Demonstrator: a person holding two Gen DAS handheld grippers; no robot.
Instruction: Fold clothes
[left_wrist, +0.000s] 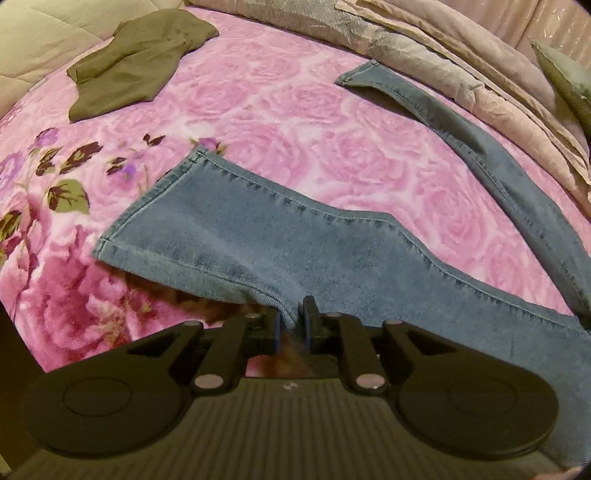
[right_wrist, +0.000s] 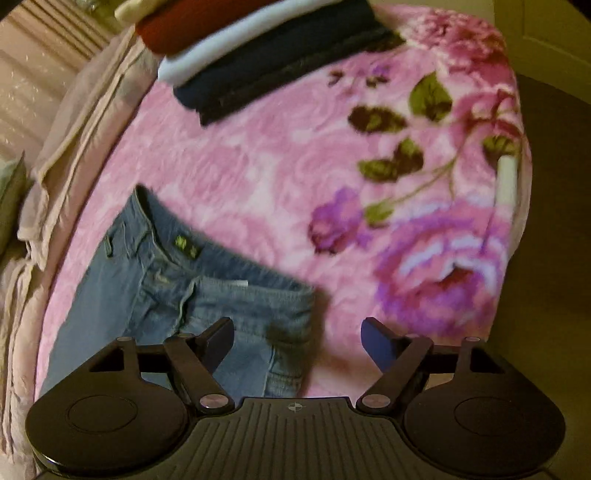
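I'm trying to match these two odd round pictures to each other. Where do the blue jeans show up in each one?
Left wrist view: the jeans show their two legs spread across the middle, the near leg's edge pinched in the left tool.
Right wrist view: the waistband end lies lower left, just ahead of the open right tool.
Shared landmark: the pink rose blanket under the jeans.

One pair of jeans (left_wrist: 280, 236), one olive garment (left_wrist: 136, 62), one stack (right_wrist: 273, 51) of about four folded clothes, one floral blanket (left_wrist: 295, 122).
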